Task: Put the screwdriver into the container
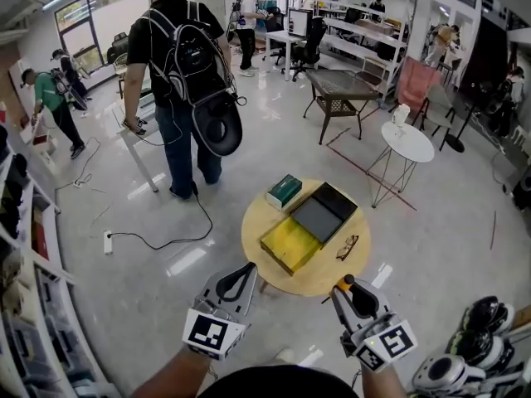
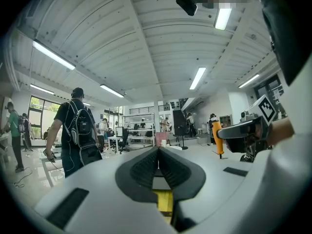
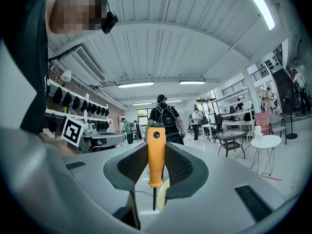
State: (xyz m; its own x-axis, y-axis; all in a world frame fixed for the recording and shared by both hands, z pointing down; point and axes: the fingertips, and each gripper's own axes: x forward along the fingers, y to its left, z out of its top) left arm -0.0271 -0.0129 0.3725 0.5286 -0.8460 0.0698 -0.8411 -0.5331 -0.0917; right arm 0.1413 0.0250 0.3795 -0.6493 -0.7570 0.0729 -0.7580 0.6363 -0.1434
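- Orange marks the handle of the one screwdriver (image 3: pixel 156 152). It stands upright between the pads of the right hand-held gripper (image 3: pixel 156 147), with its thin dark shaft pointing down.
- That right hand-held gripper is clamped on the handle from both sides, its jaws partly apart around it.
- In the head view the screwdriver is at the near rim of the round wooden worktop (image 1: pixel 257 220). It is outside the yellow container (image 1: pixel 290 245) and apart from it.
- In its own view the left hand-held gripper (image 2: pixel 157 153) has its jaws together with nothing between the ribbed pads. It is level with the right one, at the near-left edge of the worktop.
- Count of tools: two hand-held grippers, each with a cube of square markers, and one screwdriver.
- Count on the worktop:
  - one yellow container, lying open-topped
  - one grey flat box (image 1: pixel 316 220) touching its far side
  - one black flat box (image 1: pixel 335 201) touching the grey one
  - one green box (image 1: pixel 284 191) near the far-left rim
  - one pair of glasses (image 1: pixel 348 247) at the right, just beside the container
- One person with a backpack (image 1: pixel 187 81) stands on the floor beyond the worktop, back turned.
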